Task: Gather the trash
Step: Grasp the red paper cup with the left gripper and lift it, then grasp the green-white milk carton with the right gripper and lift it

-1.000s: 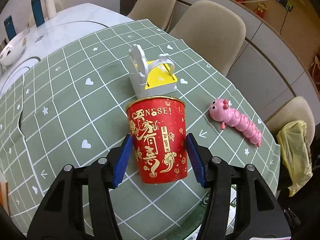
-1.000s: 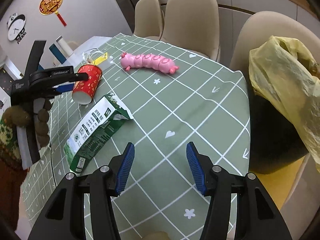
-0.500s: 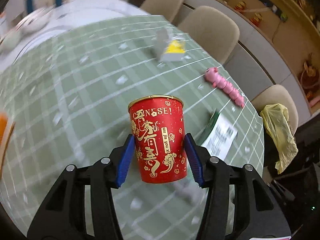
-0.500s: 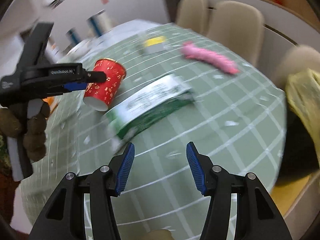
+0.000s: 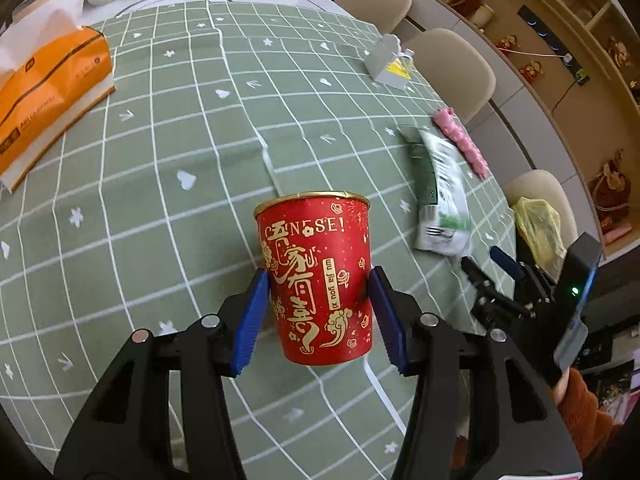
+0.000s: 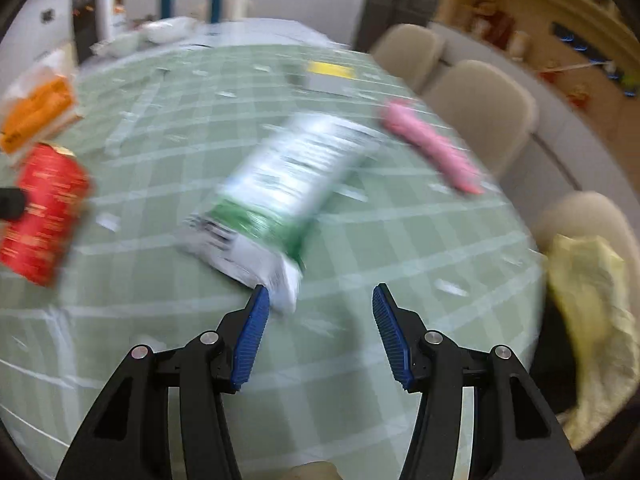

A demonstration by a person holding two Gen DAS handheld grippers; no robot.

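My left gripper (image 5: 318,312) is shut on a red paper cup (image 5: 318,276) with gold Chinese writing and holds it upright above the green checked tablecloth (image 5: 160,168). The cup also shows in the right wrist view (image 6: 44,208), at the far left. A crushed green and white carton (image 5: 440,184) lies on the cloth; in the right wrist view the carton (image 6: 288,184) is blurred, its near end just beyond my open, empty right gripper (image 6: 318,312). The right gripper also shows in the left wrist view (image 5: 486,260).
A yellow bag lines a dark bin (image 6: 592,312) beside the table's right edge. A pink caterpillar toy (image 5: 464,140), a white and yellow holder (image 5: 390,68) and an orange tissue pack (image 5: 48,80) sit on the cloth. Beige chairs (image 5: 452,64) line the far side.
My left gripper has lifted the red cup off the cloth and swung left and back. My right gripper has swung left from the bin side toward the carton's near end.
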